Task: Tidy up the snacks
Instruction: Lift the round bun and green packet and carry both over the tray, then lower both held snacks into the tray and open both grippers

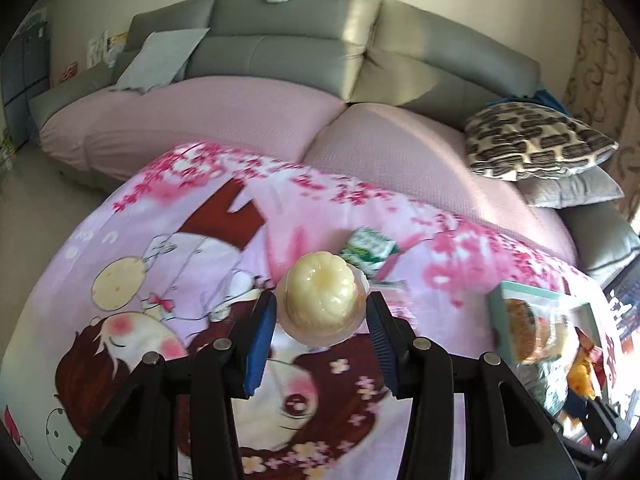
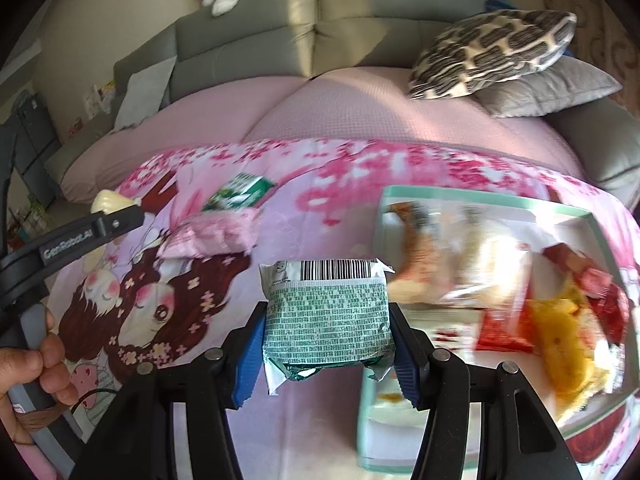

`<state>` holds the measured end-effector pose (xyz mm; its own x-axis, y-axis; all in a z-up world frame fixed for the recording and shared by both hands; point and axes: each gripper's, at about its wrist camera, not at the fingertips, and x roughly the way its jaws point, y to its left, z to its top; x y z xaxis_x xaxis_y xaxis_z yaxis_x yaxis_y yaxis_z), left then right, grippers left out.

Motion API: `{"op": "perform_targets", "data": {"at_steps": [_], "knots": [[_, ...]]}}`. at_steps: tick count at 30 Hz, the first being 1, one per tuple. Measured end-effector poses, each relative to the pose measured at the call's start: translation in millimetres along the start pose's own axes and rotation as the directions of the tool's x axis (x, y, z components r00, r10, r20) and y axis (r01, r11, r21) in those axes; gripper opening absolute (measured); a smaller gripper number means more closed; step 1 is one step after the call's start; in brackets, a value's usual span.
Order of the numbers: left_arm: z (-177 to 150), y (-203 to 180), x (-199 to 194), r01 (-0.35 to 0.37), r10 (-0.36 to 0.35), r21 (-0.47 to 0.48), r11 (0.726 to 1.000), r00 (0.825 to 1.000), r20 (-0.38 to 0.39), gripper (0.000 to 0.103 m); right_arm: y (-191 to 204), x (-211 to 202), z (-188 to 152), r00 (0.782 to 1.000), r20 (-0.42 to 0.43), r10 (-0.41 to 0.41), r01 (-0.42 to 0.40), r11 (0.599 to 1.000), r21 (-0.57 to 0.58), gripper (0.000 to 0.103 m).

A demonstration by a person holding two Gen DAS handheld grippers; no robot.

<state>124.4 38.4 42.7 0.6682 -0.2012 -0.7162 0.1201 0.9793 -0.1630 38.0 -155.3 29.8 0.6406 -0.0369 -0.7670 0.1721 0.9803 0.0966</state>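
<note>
Right wrist view is showing the green packet (image 2: pixel 326 316) sitting at lower centre, clamped between the blue pads (image 2: pixel 250 356) of the right gripper (image 2: pixel 326 354), its barcode end pointing up the frame and its long axis running along the fingers. The tray (image 2: pixel 480 194), already crowded with wrapped snacks, is lying to the right of the packet, its near corner just beside the right-hand pad, so the coming move is probably calling for a short carry rightward.

Left wrist view is showing the jelly cup (image 1: pixel 322 300) at centre, gripped across its width by the left gripper (image 1: pixel 322 320) and hanging above the pink cloth (image 1: pixel 120 220). From there the tray (image 1: pixel 520 286) is lying well apart at the right edge. The right hand is looking nearer. A second green pack (image 1: pixel 368 250) is resting on the cloth just behind the cup.
</note>
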Motion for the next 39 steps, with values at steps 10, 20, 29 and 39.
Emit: {"op": "perform_targets", "data": {"at_steps": [10,20,29,39], "knots": [[-11.8,-91.3,-10.4,0.186,-0.186,0.179,0.966,0.982,-0.02,0.048,-92.3,-39.1,9.3,0.982,0.063,-0.178,0.163,0.968,0.191,0.059],[-48.4,-186.3,-24.7,0.337,-0.323,0.369,0.866,0.941,-0.102,0.048,-166.3,-67.6,-1.2,0.949,0.064,-0.307,0.265,0.895,0.359,0.059],[-80.5,-227.8,-15.3,0.373,-0.322,0.452,0.811,0.928,-0.189,0.048,-185.3,-53.3,-13.9,0.959,0.014,-0.283,0.256,0.885,0.389,0.059],[-97.9,-229.9,2.9,0.345,-0.259,0.461,0.818,0.935,-0.24,0.048,-189.3,-34.0,-22.0,0.967,-0.033,-0.254,0.246,0.887,0.39,0.06]]}}
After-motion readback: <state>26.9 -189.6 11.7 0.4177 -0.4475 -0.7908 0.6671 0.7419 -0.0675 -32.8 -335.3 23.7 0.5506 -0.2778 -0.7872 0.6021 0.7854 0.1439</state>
